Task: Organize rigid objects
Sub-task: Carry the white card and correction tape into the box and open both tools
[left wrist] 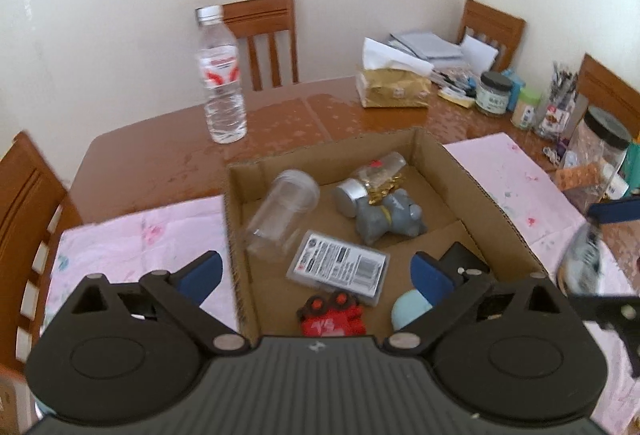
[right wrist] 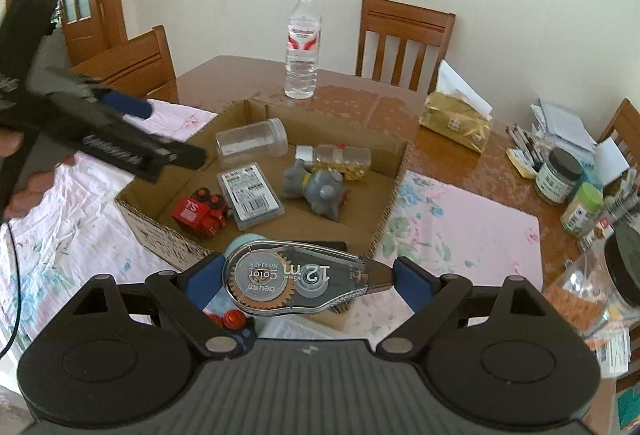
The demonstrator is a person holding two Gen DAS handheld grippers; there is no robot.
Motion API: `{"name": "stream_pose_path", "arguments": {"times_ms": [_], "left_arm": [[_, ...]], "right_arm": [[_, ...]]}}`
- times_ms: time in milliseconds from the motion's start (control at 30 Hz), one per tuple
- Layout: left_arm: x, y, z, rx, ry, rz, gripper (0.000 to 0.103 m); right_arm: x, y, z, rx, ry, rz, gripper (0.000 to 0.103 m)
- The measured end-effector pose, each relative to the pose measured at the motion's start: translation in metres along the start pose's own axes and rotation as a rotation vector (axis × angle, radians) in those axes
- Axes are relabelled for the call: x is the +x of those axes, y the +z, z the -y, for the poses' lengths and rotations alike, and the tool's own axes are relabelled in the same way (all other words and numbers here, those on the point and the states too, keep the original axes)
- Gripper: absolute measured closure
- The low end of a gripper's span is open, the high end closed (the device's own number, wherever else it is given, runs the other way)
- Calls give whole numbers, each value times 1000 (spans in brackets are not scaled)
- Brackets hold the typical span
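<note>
The right tongs pinch the clear grey correction-tape dispenser lengthwise, just above the near edge of the shallow brown cardboard box. The left tongs are spread and empty. Best to lower it into a bare patch beside the grey elephant figurine before letting go.

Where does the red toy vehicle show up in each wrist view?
Left wrist view: the red toy vehicle lies at the near edge of the cardboard box, bottom centre, just above the gripper body.
Right wrist view: the toy sits at the box's left near corner, left of centre.
Shared landmark: the labelled plastic case right beside it.
</note>
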State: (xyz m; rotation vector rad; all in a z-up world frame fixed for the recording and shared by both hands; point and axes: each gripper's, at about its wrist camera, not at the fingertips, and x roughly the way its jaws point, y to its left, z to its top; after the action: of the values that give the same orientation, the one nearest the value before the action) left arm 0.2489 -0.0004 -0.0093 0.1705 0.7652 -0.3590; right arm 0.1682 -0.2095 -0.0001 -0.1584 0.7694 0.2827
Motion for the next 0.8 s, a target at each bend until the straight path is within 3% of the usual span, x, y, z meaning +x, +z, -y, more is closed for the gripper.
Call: {"name": "stream_pose_path", "arguments": {"times_ms": [233,400,533,800], "left_arm": [[-34,-23,-29,-129,30,42,0],[-40,-43,-46,-133,64,9,1],[-40,-61,-60,-128,19,-43,1],[-43,-86,-86,-150,32,-49,1]], "right_arm": [[15,19,-23,11,-14,0,10],[33,31,-45,49,-18,-32,10],[47,39,-68,55,-17,-51,10],[80,51,-108,80,-44,-95,10]]}}
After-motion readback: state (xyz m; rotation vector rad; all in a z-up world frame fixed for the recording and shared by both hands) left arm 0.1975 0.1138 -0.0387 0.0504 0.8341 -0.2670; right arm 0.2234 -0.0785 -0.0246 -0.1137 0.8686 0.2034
